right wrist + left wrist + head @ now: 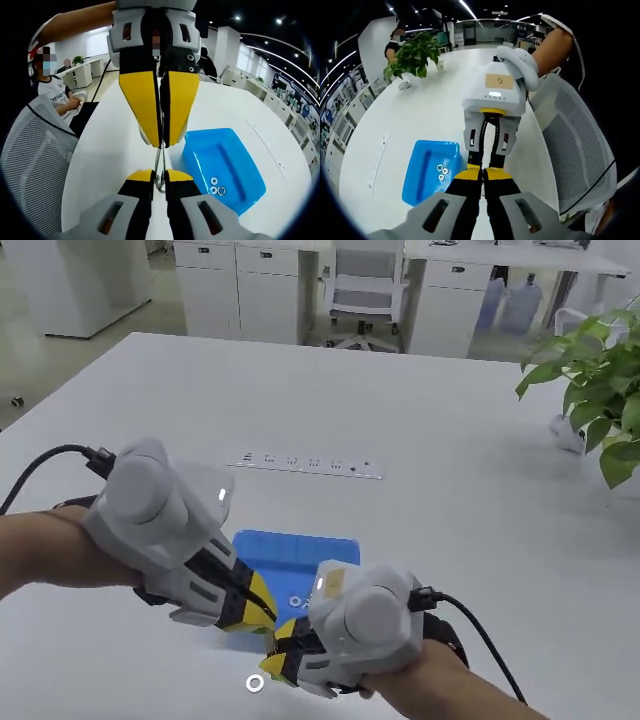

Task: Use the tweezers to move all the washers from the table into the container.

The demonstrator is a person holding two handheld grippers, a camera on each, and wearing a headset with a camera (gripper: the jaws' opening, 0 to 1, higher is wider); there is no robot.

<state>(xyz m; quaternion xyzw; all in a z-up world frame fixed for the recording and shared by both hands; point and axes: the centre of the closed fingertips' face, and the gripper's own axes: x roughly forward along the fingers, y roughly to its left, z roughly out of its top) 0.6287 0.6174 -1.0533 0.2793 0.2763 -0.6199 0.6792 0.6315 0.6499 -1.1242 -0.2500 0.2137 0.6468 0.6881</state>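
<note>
Tongs [160, 181] yellow-black, shells [150, 495] white (black cables [40, 465]).

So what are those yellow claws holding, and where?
Both pinch the thin metal tweezers: left gripper at one end, right gripper at the other.

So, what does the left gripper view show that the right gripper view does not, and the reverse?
Left gripper view, not the right: the right gripper seen from the front, with the arm behind it, and the leafy plant on the table. Right gripper view, not the left: the left gripper from the front, and the thin tweezers running from its yellow jaw tips into the right gripper's. Both: the blue container with three washers inside, and the mesh chair.
</note>
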